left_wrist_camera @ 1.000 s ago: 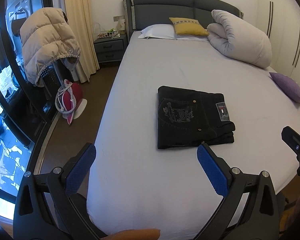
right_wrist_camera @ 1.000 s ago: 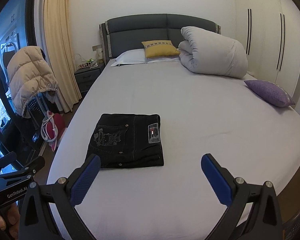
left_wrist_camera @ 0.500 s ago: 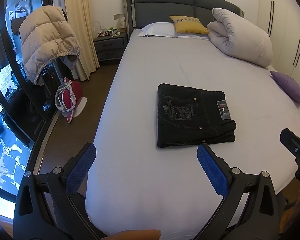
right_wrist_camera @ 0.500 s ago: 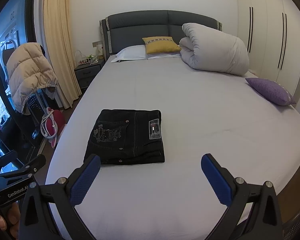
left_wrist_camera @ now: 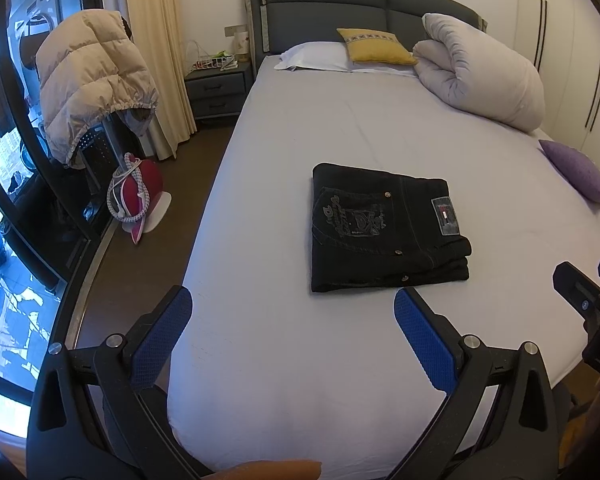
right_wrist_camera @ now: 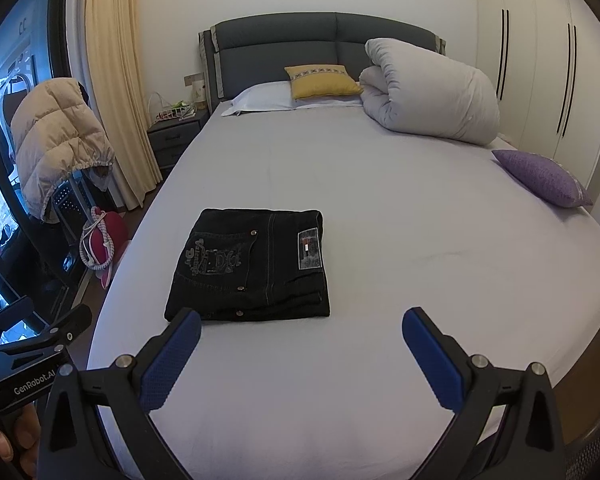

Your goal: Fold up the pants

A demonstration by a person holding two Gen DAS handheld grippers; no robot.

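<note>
We see the black jeans (left_wrist_camera: pixel 384 236) lying folded into a compact, layered rectangle on the bed (left_wrist_camera: pixel 340 128), back pocket up, so the folding looks finished. Our left claw (left_wrist_camera: pixel 292 336) and right claw (right_wrist_camera: pixel 300 352) hover near the bed's foot, both released and empty.

- The pants (right_wrist_camera: pixel 252 266) are dark matt denim with small shiny metal rivets and a woven patch
- The bed sheet (right_wrist_camera: pixel 380 200) is smooth pale cloth, lightly creased
- The left gripper (left_wrist_camera: pixel 292 316) and the right gripper (right_wrist_camera: pixel 302 338) have matt black plastic arms, silver metal bolts and blue textured pads (right_wrist_camera: pixel 170 364)
- The headboard (right_wrist_camera: pixel 320 44) looks like matt grey upholstery
- The puffer jacket (left_wrist_camera: pixel 88 84) is quilted, faintly sheeny cloth
- The floor (left_wrist_camera: pixel 140 264) looks like dark wood
</note>
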